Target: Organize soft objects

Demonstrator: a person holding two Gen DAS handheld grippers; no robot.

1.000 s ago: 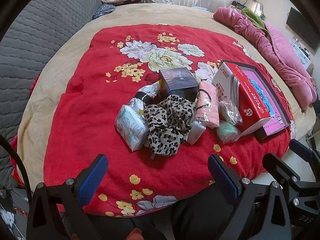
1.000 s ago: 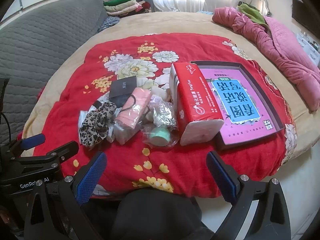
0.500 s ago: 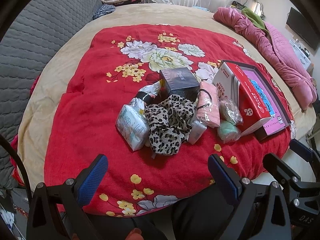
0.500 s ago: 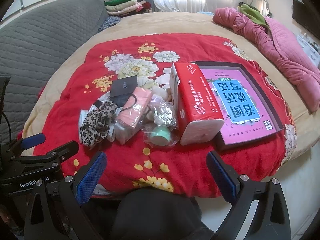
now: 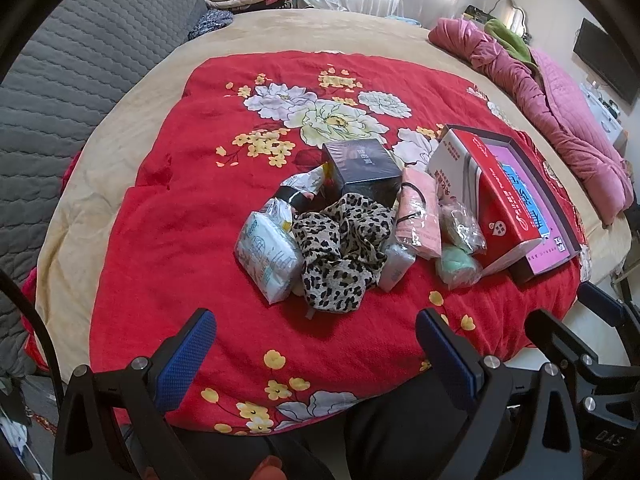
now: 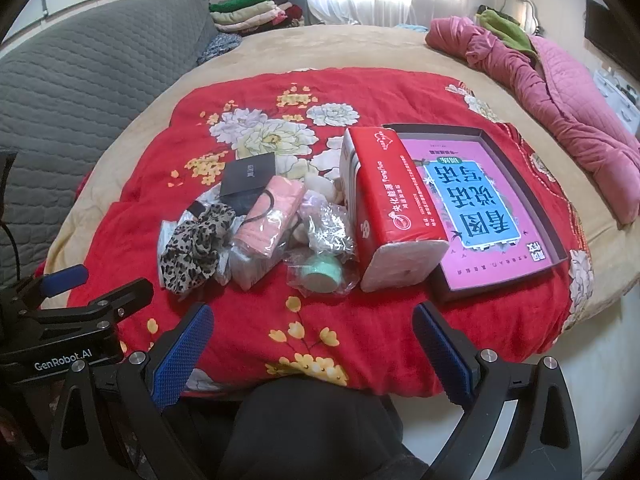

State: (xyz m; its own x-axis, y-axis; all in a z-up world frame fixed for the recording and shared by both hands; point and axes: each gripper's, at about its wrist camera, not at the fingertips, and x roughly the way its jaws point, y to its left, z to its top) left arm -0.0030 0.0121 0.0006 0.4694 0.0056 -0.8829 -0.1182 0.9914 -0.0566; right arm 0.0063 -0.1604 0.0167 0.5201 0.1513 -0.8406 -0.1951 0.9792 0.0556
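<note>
Since the earlier frames almost nothing is displaced: both views are shifted only slightly and every item is kept in place. Left gripper (image 5: 316, 350): held low over the near edge of the red floral blanket (image 5: 168, 232), jaws spread wide, nothing between them. Right gripper (image 6: 314, 346): likewise held apart and empty, set just short of the pile, so both tools are judged to be poised for a first pick. Soft objects, heaped together mid-blanket, presumably gathered for sorting: leopard-print cloth (image 5: 340, 248), crumpled and lying against a white wrapped pack (image 5: 268, 258) at its left; pink folded cloth in clear film (image 6: 270, 220), with a dark loop across it; crinkled clear bag (image 6: 330, 232) of pale contents, not identifiable at this resolution; mint-green round item (image 6: 322, 276) in film, nearest the right gripper. Stiffer goods: black box (image 5: 362, 166) behind the heap; red tissue pack (image 6: 392, 212) lying with one long side propped on the rim of the open tray-like box (image 6: 556, 220), whose pink and blue printed sheet is exposed. The tray is taken as a likely receptacle, being the only open container at hand. Task judged not yet begun; the mint item or the leopard cloth is most readily reached.
</note>
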